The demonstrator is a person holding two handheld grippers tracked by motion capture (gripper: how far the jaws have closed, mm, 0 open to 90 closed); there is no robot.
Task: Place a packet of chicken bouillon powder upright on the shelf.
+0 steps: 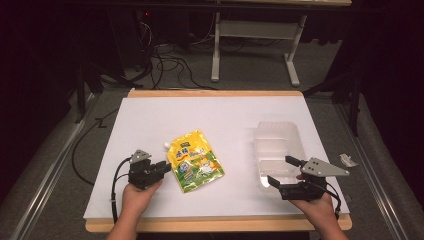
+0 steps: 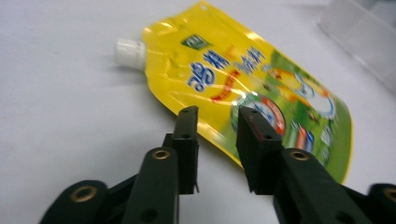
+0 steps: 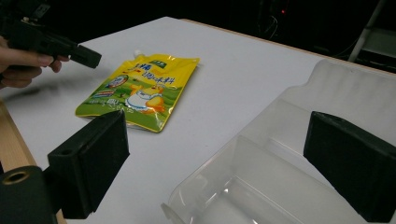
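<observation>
1. One pouch lies flat on the white table, just beside the left gripper: glossy yellow-and-green soft plastic, white screw cap at one corner.
2. One clear, hard plastic tray, boxy and see-through, sits at the right gripper.
3. Two black grippers: left jaws partly apart over the pouch's edge, clamping nothing; right jaws wide apart.

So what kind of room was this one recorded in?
Probably a lab or workshop recording station, not a home: a white-topped wooden table on grey carpet, loose black cables on the floor behind it, and a grey metal bench frame in the dark background.
</observation>
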